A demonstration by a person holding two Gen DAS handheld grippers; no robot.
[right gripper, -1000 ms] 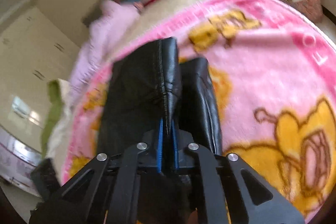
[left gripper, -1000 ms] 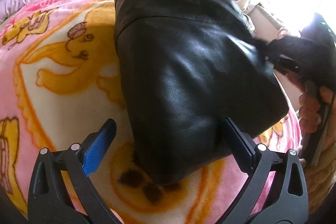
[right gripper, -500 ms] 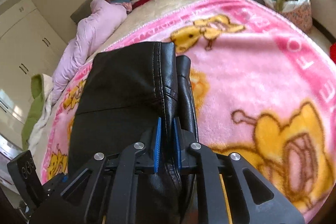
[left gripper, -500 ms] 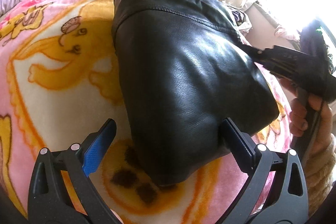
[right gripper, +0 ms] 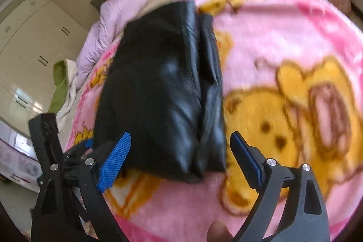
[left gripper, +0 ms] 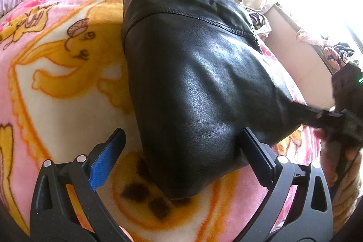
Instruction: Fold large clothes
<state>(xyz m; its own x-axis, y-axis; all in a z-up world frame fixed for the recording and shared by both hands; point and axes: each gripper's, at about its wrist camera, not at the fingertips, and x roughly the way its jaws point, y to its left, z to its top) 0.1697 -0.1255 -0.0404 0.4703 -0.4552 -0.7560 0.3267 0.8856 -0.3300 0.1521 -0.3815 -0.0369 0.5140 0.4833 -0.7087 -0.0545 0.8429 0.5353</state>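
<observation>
- My right tongs (right gripper: 179, 151) are opening, jaws clear of the folded jacket (right gripper: 158, 87).
- My left tongs (left gripper: 181, 151) gape wide over its corner on the blanket (left gripper: 56, 74).

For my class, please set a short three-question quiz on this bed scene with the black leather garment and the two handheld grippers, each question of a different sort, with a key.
1. True or false: the right gripper has its pads clamped on the black leather garment.
2. Multiple choice: the garment rests on A) a wooden floor, B) a pink blanket with yellow cartoon figures, C) a chair.
3. Fill in: the pads on the left gripper fingers are coloured ____.

Key
1. False. Its jaws are opening, spread either side of the garment's near end, with the pads off it.
2. B.
3. Blue. That gripper also stands open astride the garment's near corner.
</observation>
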